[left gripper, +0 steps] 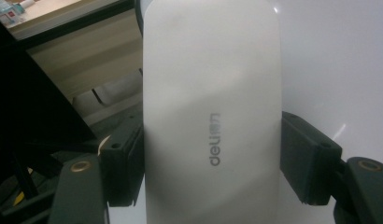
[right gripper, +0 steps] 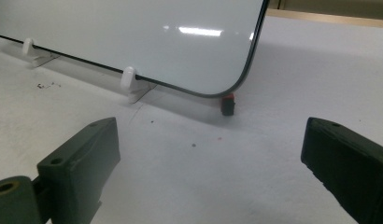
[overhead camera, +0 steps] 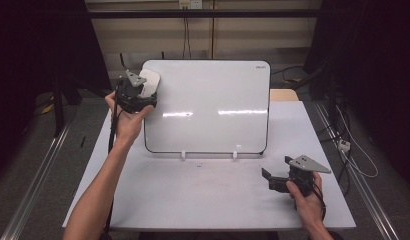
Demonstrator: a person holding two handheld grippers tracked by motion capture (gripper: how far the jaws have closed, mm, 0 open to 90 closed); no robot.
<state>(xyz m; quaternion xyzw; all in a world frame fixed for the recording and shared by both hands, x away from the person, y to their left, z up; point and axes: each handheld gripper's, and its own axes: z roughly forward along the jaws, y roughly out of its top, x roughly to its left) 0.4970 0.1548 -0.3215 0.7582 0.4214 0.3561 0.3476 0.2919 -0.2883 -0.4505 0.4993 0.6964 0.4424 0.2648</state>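
Upright whiteboard (overhead camera: 208, 107) blocks the table's (overhead camera: 193, 195) middle; bare tabletop lies before it

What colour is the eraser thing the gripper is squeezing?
The eraser is white, with grey "deli" lettering on it. The left gripper view shows it best.

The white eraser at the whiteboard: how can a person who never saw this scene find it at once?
Find the big whiteboard that stands on the white table. At the board's top left corner, the left gripper is shut on the white eraser. It is a rounded white block with grey "deli" lettering, the one thing clamped between black fingers.
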